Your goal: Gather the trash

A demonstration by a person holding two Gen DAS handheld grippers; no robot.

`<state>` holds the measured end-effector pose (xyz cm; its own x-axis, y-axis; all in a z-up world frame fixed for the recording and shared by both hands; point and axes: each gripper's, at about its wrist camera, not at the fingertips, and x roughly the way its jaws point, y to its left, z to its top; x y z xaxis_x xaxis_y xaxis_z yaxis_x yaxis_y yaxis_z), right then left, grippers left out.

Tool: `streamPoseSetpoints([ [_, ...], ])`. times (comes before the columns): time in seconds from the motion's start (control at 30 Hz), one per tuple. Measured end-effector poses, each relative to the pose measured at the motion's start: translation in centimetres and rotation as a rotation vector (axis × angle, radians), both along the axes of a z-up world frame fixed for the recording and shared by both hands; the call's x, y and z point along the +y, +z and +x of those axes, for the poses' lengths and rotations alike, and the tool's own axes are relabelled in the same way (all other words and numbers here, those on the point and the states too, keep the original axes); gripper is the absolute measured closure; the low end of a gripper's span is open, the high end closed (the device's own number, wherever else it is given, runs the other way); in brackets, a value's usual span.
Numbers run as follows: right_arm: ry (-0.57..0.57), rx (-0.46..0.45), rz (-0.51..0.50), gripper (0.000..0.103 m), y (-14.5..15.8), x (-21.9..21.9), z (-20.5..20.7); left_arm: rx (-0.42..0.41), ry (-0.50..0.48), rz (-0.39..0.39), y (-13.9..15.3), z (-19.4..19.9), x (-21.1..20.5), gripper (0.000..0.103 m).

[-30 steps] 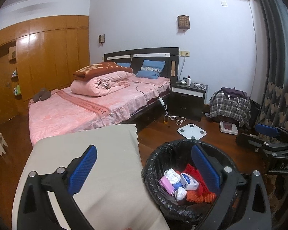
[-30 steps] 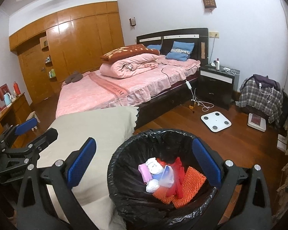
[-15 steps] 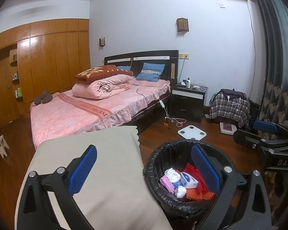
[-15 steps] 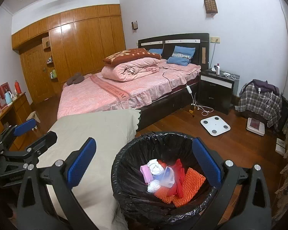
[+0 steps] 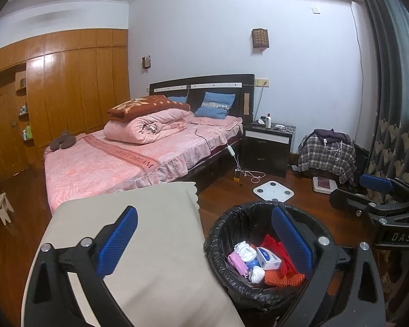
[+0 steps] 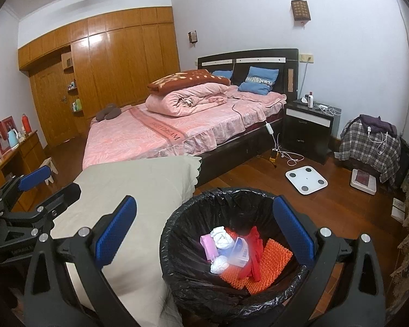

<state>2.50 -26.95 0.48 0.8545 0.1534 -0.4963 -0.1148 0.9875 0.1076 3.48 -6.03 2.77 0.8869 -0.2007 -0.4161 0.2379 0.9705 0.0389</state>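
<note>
The trash bin (image 6: 233,248), lined with a black bag, stands on the wooden floor (image 6: 340,204) just below my two grippers, touching the right edge of a beige cloth-covered worktop (image 6: 139,190). Inside it I see white crumpled tissues (image 6: 222,238), a pink packet (image 6: 208,246), a small white and blue box (image 5: 268,257), a red cloth (image 6: 255,250) and an orange spiky mat (image 6: 270,261).

My right gripper (image 6: 204,234) hangs over the bin's near rim with its blue-padded fingers (image 6: 291,231) spread wide and nothing between them. My left gripper (image 5: 204,242) is also released and empty, its left finger over the worktop and its right finger (image 5: 291,239) over the bin. In each view the other gripper shows at the frame's edge.

Beyond the bin a white bathroom scale (image 6: 306,179) lies on the floor near the black nightstand (image 6: 308,133). A bed (image 6: 177,133) with a pink cover and a rolled quilt sits behind the worktop, and a plaid cloth (image 6: 369,141) drapes something by the curtain (image 5: 390,109). A wooden wardrobe (image 6: 109,62) lines the far wall.
</note>
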Motion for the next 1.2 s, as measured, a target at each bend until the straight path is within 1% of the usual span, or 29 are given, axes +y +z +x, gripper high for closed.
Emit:
streamPoseSetpoints([
  [1.2, 0.001, -0.001, 0.001, 0.006, 0.02, 0.32, -0.25, 0.000, 0.000, 0.000, -0.01, -0.03, 0.04, 0.006],
])
